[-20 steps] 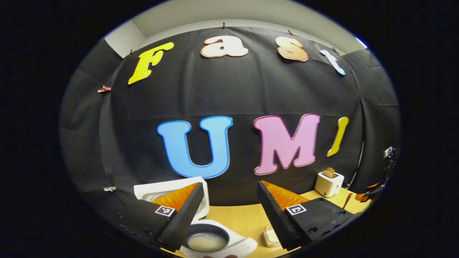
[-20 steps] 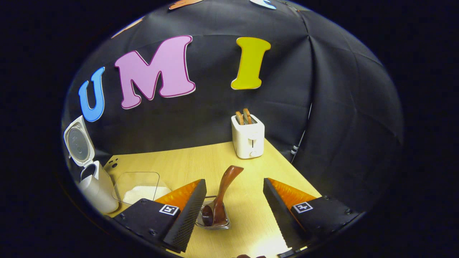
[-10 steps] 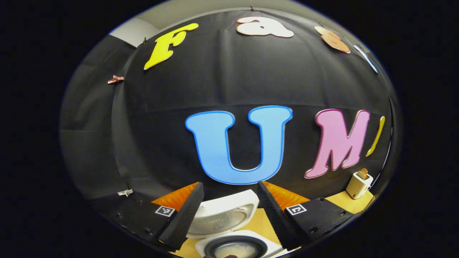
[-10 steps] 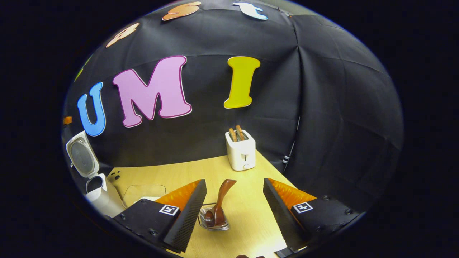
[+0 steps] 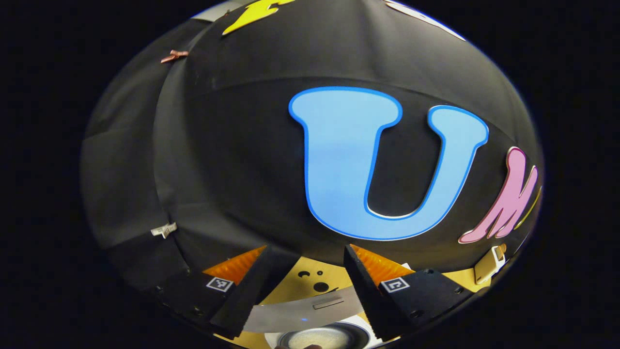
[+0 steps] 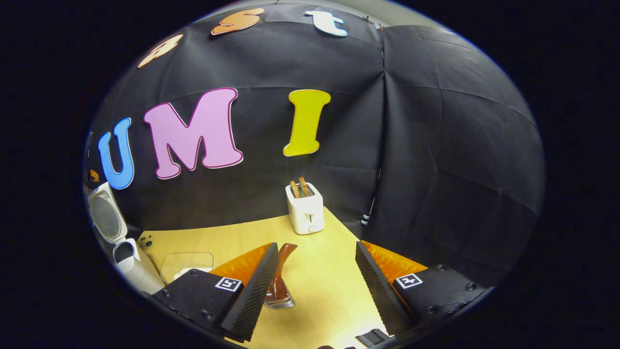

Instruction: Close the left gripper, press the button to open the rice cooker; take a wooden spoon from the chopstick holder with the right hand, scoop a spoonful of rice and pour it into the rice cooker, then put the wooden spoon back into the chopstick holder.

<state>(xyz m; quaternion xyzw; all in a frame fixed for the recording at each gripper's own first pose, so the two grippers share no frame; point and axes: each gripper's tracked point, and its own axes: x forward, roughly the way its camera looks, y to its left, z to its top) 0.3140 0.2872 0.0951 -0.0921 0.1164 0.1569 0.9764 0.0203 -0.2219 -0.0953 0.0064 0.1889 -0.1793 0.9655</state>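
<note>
The white rice cooker (image 6: 127, 259) stands at the left end of the pale wooden table (image 6: 319, 271) with its round lid (image 6: 105, 215) tipped up and open. The brown wooden spoon (image 6: 280, 271) sits bowl-down in the small clear chopstick holder (image 6: 280, 299), its handle leaning up and away. Judging by that, the task looks to be at or past its last step, the spoon back in its holder; whether rice has gone in I cannot tell for sure, though the pot (image 5: 322, 338) seen from the left gripper view holds something pale. The clear square container of white rice (image 6: 186, 265) sits between cooker and holder.

The right gripper (image 6: 315, 283) hangs above the table, pitched forward and down, with its jaws wide apart and holding nothing; the spoon handle lies just beside its left-hand finger, apart from it as far as I can see. The left gripper (image 5: 302, 286) is poised right over the cooker's rim, aimed nearly level at the booth wall, jaws also spread and empty. If anything is left, it calls for both hands to draw clear without knocking the spoon. A white toaster (image 6: 305, 211) stands at the far edge.
</note>
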